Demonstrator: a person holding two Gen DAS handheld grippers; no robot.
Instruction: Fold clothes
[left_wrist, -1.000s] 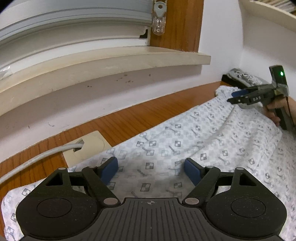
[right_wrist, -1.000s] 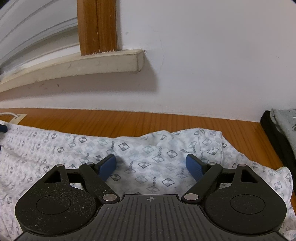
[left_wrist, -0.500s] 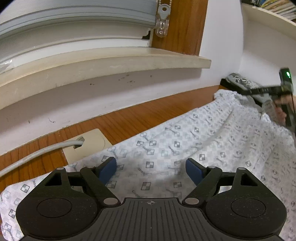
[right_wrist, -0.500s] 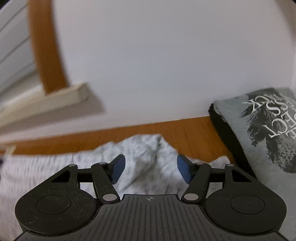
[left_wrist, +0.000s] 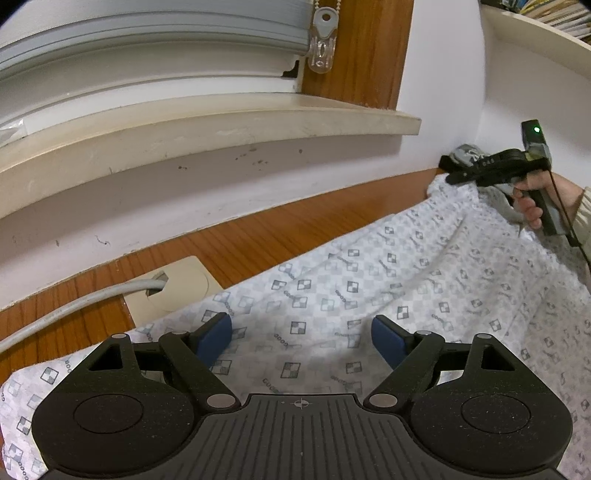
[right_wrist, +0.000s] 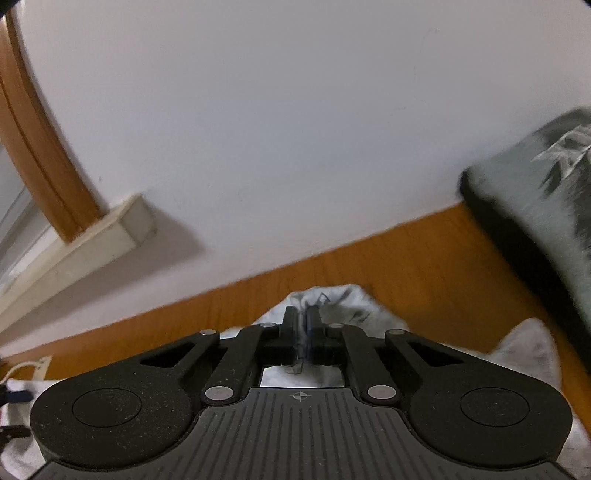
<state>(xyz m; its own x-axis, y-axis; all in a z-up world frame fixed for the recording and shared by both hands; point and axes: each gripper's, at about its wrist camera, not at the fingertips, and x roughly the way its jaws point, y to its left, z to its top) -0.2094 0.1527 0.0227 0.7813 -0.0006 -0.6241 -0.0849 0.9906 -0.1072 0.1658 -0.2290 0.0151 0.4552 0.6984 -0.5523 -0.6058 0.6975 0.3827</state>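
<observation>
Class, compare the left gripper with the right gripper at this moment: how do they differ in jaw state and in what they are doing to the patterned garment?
The left gripper has its jaws wide apart; the right gripper is shut.
The left gripper only hovers over the patterned garment, pinching nothing; the right gripper has a corner of the garment between its pads.
The left gripper is over the garment's near end by the cable; the right is at the far corner.
Both have blue pads and black bodies.
</observation>
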